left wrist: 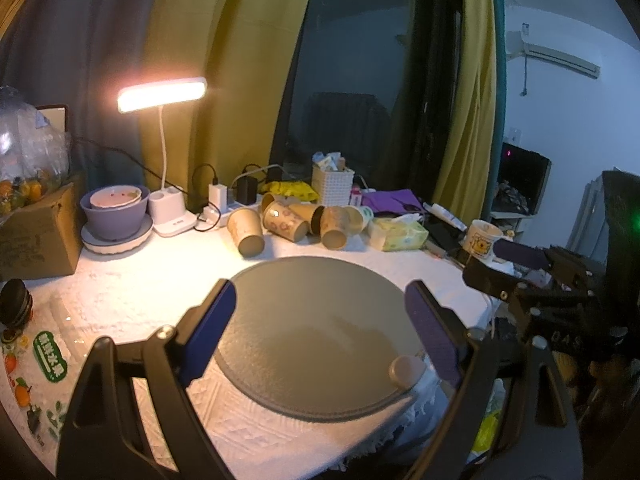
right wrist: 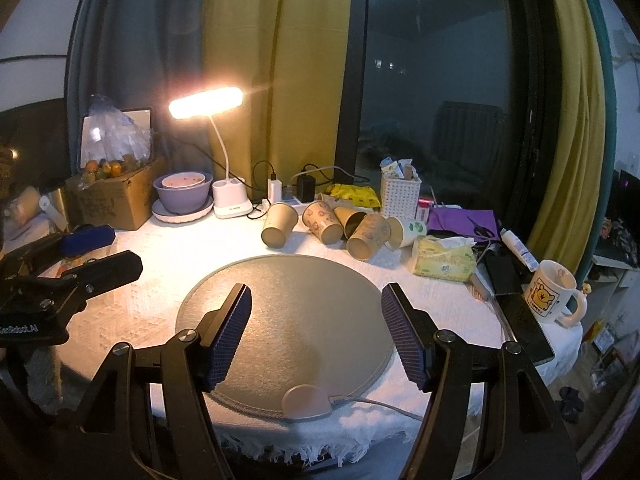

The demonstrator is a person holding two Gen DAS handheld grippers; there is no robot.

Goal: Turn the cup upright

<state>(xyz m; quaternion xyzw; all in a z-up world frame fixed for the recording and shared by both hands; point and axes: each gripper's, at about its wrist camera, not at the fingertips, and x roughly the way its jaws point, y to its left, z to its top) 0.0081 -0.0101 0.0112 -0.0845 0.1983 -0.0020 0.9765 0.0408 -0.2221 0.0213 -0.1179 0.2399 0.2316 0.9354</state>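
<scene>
Overhead, both grippers hang above the near edge of the table (right wrist: 132,308), aimed toward its far edge. The left gripper (left wrist: 328,328) is spread wide with nothing between its blue pads (left wrist: 208,332), poised over the round grey mat (left wrist: 316,340); in the right wrist view it shows at the left edge as a dark clamp body, tilted slightly upward. The right gripper (right wrist: 316,332) is likewise parted and empty, its ribbed pads (right wrist: 228,340) straddling the near half of the mat, with a small pink tab and its cable at the mat's near rim.

Along the far edge, going left to right: a cardboard box (right wrist: 116,196) with fruit under plastic at the far left corner, a purple bowl (right wrist: 182,194) on a white plate, and a lit desk lamp (right wrist: 206,102) on its white base. Then comes a cluster of paper cups. The leftmost cup (right wrist: 280,225) is plain tan and lies on its side apart from the rest, its open mouth turned toward the near edge. Just beside it lie three printed tan cups (right wrist: 322,222), touching one another and also on their sides, and a white cup with green marks. Behind them stands a white basket (right wrist: 400,196); further right, a tissue pack (right wrist: 444,260) and, at the right edge, an upright mug (right wrist: 550,294) with a yellow bear.
</scene>
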